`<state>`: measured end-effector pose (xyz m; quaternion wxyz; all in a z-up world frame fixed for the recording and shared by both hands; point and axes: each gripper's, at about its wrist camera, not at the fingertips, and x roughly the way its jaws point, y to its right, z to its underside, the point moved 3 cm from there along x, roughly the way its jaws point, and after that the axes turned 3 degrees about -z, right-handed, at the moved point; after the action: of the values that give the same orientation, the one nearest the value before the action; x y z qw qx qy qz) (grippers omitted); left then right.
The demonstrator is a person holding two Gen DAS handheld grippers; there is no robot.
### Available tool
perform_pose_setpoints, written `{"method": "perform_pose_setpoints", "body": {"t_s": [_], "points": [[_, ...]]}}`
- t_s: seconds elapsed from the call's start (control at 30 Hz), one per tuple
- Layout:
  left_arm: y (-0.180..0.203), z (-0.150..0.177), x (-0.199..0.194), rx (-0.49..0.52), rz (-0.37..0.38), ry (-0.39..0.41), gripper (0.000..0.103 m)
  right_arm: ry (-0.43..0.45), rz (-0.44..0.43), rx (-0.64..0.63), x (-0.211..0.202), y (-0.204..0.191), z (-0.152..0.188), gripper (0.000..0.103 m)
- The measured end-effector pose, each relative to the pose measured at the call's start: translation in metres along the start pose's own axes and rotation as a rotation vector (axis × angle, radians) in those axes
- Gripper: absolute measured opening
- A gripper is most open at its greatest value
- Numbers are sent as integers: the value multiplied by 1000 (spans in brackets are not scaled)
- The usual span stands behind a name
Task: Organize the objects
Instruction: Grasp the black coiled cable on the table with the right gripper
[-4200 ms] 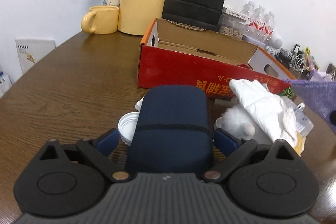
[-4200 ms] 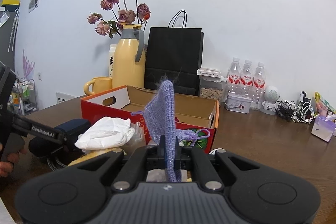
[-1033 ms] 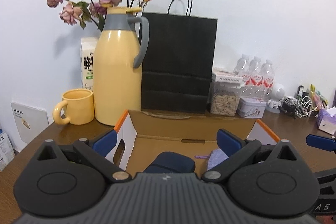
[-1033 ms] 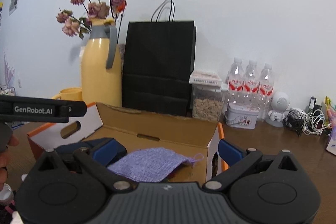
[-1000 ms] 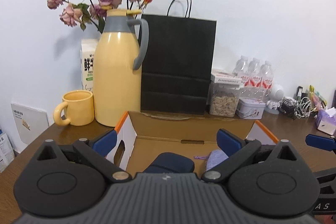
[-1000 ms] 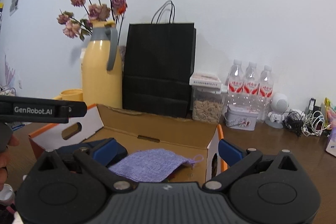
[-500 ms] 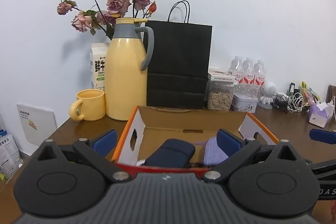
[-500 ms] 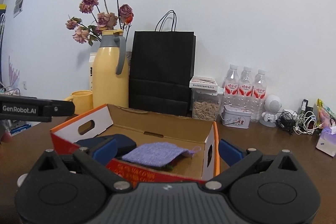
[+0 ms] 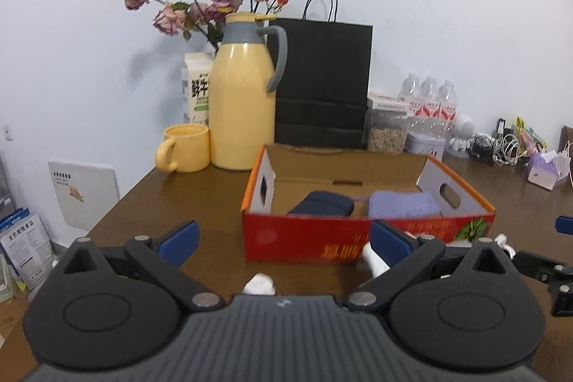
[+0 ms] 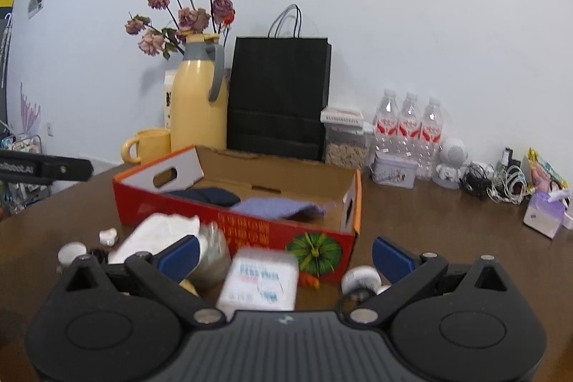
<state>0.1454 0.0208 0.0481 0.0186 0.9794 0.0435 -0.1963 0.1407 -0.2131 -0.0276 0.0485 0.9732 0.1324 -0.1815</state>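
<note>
Both grippers, left (image 9: 283,240) and right (image 10: 284,253), spread empty before box (image 9: 304,238), seemingly above clutter.

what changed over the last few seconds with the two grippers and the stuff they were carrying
Both let go: the navy case from the left gripper and the purple pouch from the right gripper now lie side by side in the red box. Both grippers are open and have pulled back toward the clutter in front. The yellow jug, mug and black bag stayed put.

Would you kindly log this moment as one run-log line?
left gripper: open, empty | right gripper: open, empty | red box: holds navy case, purple pouch | remaining: white packet
</note>
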Motion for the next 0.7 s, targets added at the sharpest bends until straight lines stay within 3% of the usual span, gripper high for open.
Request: {"method": "perform_pose_setpoints", "body": {"t_s": [0.33, 0.5, 0.7], "points": [[-27, 31, -5, -8, -34, -77, 103, -133, 40, -16, -7, 23, 46, 103], [-33, 33, -5, -28, -43, -86, 103, -158, 66, 14, 0, 38, 53, 102], [-35, 32, -5, -32, -50, -85, 103, -179, 69, 72, 24, 57, 47, 86]]}}
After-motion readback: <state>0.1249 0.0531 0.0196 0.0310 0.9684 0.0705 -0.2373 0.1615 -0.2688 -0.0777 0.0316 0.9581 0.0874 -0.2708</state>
